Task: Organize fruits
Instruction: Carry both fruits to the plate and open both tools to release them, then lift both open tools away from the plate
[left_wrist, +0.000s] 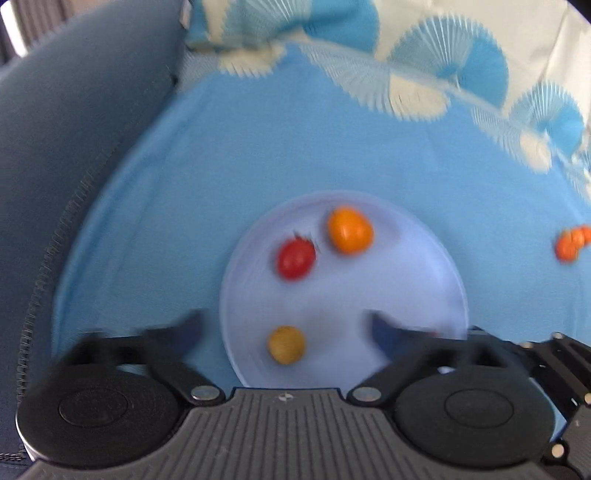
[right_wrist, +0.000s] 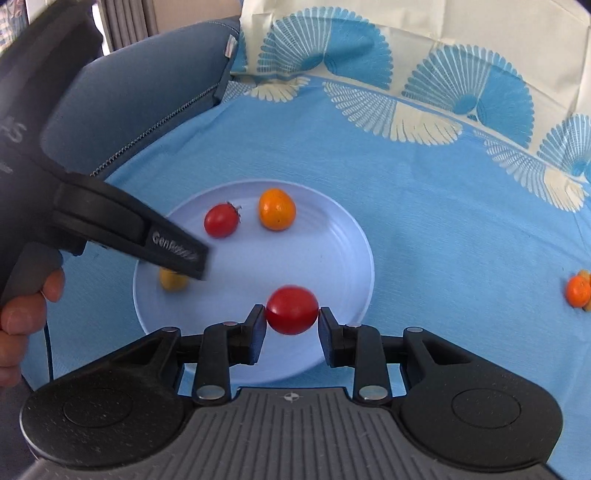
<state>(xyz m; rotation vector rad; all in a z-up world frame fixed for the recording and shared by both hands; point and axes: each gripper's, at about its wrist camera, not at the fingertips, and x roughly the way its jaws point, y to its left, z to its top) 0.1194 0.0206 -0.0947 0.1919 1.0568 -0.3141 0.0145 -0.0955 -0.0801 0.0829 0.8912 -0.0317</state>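
Pale blue plate (left_wrist: 436, 280) fills the left wrist view; the left gripper (left_wrist: 286, 325) gapes wide above a yellow fruit (left_wrist: 286, 344), gripping nothing. Right wrist view: the right gripper (right_wrist: 291, 319) brackets a red tomato (right_wrist: 291, 309) over the plate, its pads seemingly just clear. Best to part the fingers low so the tomato settles without rolling

We read this as a home: patterned blue tablecloth (right_wrist: 424, 192), grey zipped cushion (right_wrist: 140, 99), plastic plate (right_wrist: 343, 236).
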